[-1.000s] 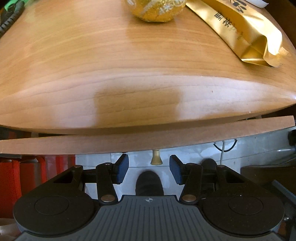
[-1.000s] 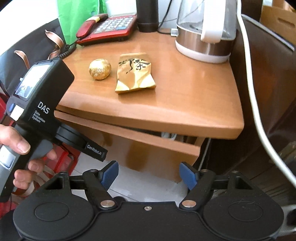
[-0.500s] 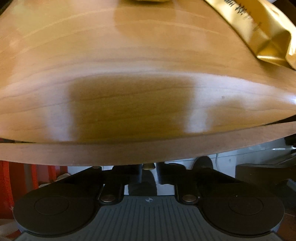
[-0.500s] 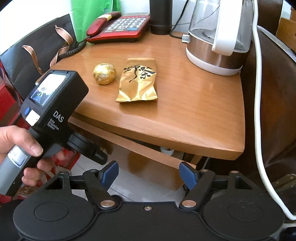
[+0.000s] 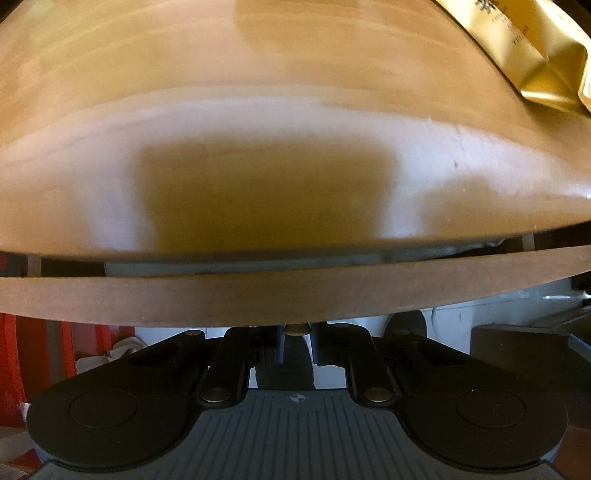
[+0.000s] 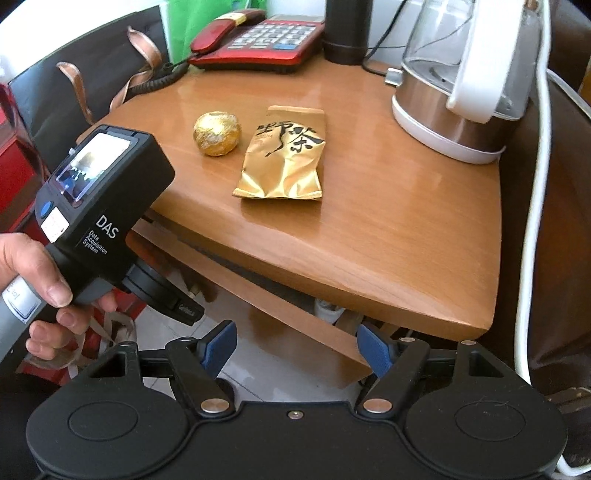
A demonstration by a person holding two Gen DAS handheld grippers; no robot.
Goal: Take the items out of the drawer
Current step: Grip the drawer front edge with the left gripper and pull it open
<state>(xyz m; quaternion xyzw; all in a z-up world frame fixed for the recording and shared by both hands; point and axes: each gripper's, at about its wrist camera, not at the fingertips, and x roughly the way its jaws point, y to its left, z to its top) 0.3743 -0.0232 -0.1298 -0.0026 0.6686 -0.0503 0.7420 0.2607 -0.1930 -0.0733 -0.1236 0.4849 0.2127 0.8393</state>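
In the left wrist view my left gripper (image 5: 296,334) points down at the wooden drawer front (image 5: 221,299) and is shut on its small brass knob (image 5: 296,328). A narrow gap between the drawer front and the table top (image 5: 258,129) shows a grey strip of the inside; the contents are hidden. My right gripper (image 6: 297,350) hangs open and holds nothing, in front of the table's right corner. A gold foil ball (image 6: 217,133) and a gold tea packet (image 6: 286,158) lie on the table. A hand (image 6: 33,273) holds the left tool's black body (image 6: 103,206).
At the back of the table stand a red telephone (image 6: 258,40), a black cylinder (image 6: 345,29) and a glass kettle (image 6: 461,92). A white cable (image 6: 532,221) runs down the right side. Red items and bags crowd the floor at the left (image 6: 14,158).
The left jaws closed onto the brass knob, and the drawer front has come a little away from the table, opening a thin gap. The right gripper stayed open and rolled slightly.
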